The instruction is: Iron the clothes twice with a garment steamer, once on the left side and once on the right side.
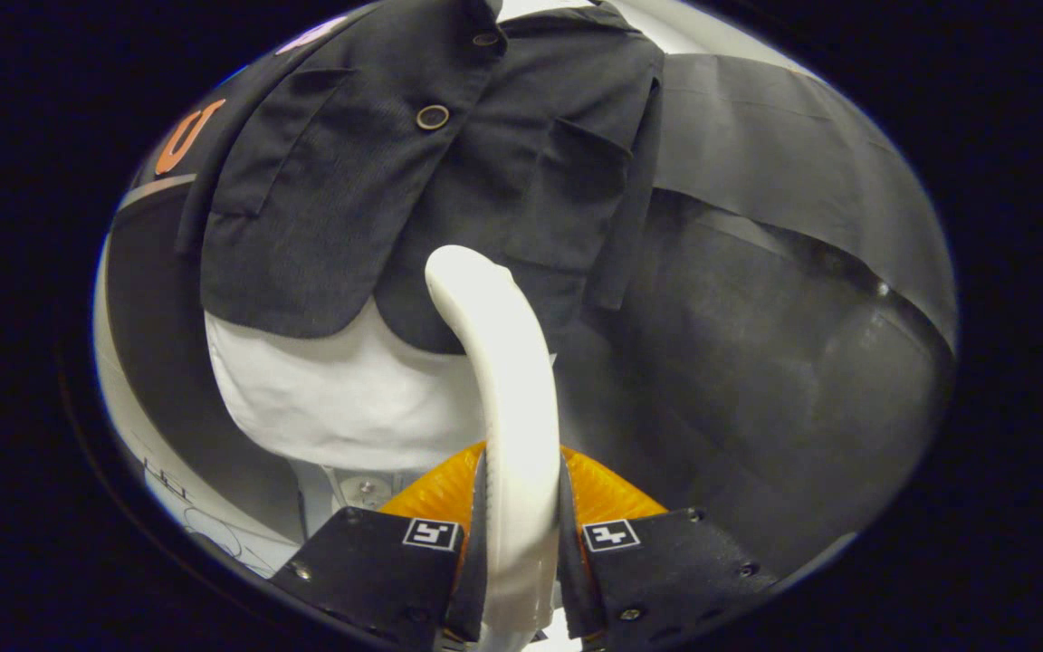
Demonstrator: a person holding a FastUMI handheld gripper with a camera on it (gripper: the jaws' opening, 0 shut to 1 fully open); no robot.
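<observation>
steamer (505,380), clamped by gripper (521,543) fingers

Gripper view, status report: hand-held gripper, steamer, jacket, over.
Hand-held gripper shut on the steamer. Steamer head up against the dark jacket near its lower hem, about centre front. White mannequin form shows below the hem. Nothing in the way.

Steamer (508,380) between jaws, before jacket (413,172)

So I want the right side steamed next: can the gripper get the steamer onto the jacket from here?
Probably yes. The gripper is shut on the steamer, whose head already lies over the jacket hem, and nothing sits between them.
</observation>
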